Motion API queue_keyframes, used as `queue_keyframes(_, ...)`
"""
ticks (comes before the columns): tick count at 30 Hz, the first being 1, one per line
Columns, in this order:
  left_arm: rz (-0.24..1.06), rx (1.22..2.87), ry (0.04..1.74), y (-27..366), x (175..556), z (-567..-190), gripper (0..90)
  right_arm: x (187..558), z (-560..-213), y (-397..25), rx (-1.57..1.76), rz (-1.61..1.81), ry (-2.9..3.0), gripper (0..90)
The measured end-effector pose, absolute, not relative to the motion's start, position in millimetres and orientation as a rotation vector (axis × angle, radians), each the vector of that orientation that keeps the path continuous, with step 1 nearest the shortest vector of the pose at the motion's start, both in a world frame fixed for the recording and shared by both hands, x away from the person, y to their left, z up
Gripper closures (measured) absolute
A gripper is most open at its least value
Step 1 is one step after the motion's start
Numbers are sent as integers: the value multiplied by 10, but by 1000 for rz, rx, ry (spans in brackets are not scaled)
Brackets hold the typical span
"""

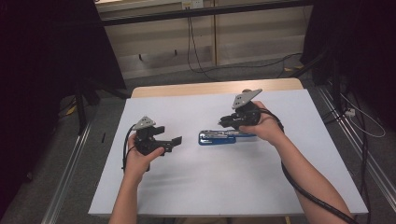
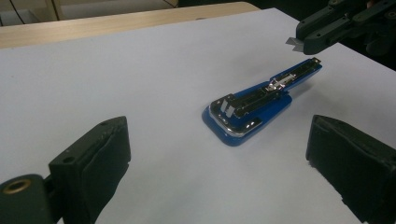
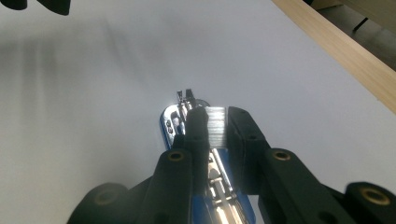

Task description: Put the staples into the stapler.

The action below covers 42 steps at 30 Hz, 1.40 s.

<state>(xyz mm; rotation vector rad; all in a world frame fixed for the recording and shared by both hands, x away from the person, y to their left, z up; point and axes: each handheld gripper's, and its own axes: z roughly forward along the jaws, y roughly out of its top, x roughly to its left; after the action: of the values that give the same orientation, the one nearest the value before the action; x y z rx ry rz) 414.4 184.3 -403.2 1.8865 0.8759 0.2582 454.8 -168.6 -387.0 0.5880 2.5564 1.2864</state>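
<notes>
The right gripper (image 1: 223, 122), jaws nearly shut on a strip of staples (image 3: 216, 132), hovers above the open blue stapler (image 1: 219, 136), seemingly loading it; next the strip must drop squarely into its channel. The stapler's long axis runs across the table, towards the left gripper (image 1: 173, 142), which waits wide open beside it

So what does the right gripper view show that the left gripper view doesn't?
Right gripper view: the ribbed staple strip up close, pinched in the right hand-held gripper over the stapler. Left gripper view: the stapler's whole blue length, laid open, beyond the left hand-held gripper with its jaws wide apart. Both: stapler, white sheet, wooden table edge.
</notes>
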Motion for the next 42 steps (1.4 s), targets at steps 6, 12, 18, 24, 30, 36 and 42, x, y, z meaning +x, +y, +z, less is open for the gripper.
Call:
queue_keyframes(6,265,1880,883,1889,4131,-4039,67,4598,-3895,-1594,554,1295,2577,795)
queue_keyframes(12,266,1876,899,1917,4122,-4064,67,4644,-3930,-1536,538,1314,2601,795)
queue_keyframes(18,266,1885,903,1925,4115,-4070,67,4669,-3931,-1484,510,1309,2618,795)
queue_keyframes(24,258,1884,907,1928,4124,-4091,66,4695,-3941,-1436,498,1307,2638,796)
queue_keyframes(30,258,1883,907,1931,4123,-4092,67,4719,-3969,-1391,484,1300,2661,795)
queue_keyframes(36,258,1887,910,1941,4122,-4094,66,4741,-4001,-1345,456,1295,2686,795)
queue_keyframes(42,257,1889,913,1944,4124,-4101,67,4779,-4048,-1337,443,1281,2706,795)
